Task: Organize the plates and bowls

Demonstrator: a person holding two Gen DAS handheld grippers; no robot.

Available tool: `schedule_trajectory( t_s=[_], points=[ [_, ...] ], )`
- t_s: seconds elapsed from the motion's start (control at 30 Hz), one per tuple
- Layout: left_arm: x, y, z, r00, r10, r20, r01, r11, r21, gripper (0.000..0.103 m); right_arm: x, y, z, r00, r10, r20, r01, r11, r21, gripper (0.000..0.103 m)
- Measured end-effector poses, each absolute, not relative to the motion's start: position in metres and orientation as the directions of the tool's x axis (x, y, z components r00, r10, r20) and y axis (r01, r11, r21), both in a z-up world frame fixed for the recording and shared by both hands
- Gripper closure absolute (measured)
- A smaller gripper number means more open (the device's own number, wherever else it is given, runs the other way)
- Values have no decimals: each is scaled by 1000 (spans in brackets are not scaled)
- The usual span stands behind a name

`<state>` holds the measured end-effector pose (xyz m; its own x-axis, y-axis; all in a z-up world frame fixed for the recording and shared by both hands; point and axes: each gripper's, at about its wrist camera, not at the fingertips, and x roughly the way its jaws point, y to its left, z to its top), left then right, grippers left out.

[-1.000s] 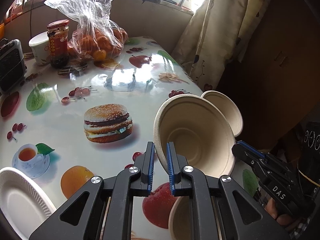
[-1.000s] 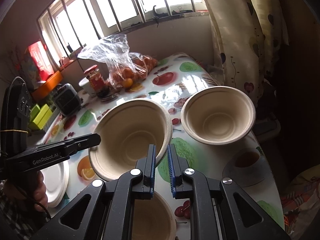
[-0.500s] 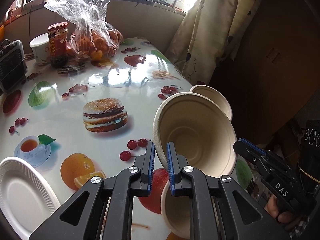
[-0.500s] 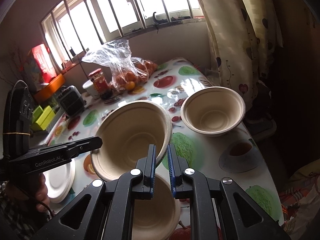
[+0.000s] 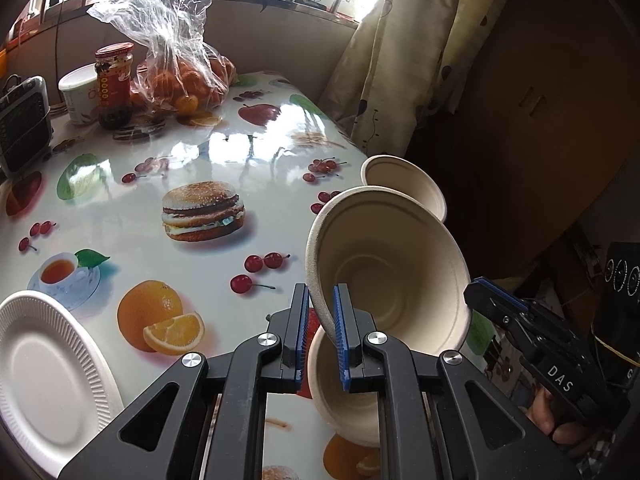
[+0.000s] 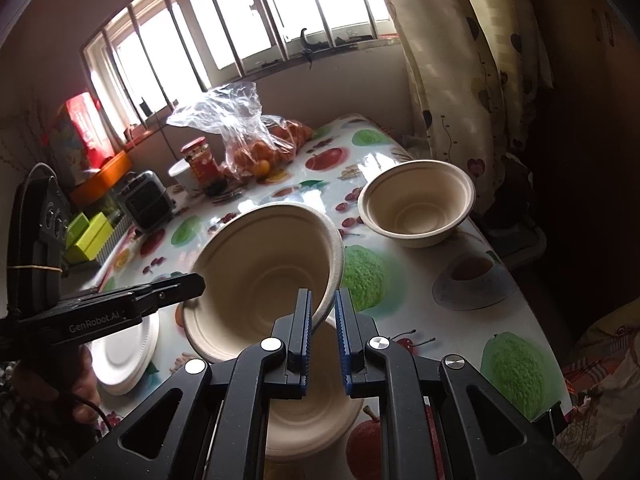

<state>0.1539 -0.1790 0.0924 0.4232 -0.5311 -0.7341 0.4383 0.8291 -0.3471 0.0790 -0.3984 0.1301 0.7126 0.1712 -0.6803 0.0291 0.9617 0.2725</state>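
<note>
Table (image 6: 460,344): far bowl (image 6: 418,208) fully visible (right view only).

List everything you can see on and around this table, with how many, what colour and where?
Held bowl: one, beige, tilted in the air, its rim pinched on both sides.
Bowls on table: two, beige; near bowl under the held one, far bowl by the curtain.
Plates: white, at the table's near left edge; count unclear.
Bag of oranges: one, clear plastic, far end.
Jar: one, red lid, beside the bag.
Cup: one, white, next to the jar.
Tablecloth: white, printed with fruit and a burger.
Curtain: cream, patterned, right of the window.
Left gripper: black, blue pads, shut on the bowl's rim.
Right gripper: same, on the opposite rim.
</note>
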Motion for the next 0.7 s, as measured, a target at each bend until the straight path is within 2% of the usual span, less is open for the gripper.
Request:
schedule_trajectory(
  t_s=[0.7],
  points=[
    [130,-181,77,382,-541,-749,453,816,-358,90,45,-401,115,705,157,-692,78,952,296,91]
  ],
)
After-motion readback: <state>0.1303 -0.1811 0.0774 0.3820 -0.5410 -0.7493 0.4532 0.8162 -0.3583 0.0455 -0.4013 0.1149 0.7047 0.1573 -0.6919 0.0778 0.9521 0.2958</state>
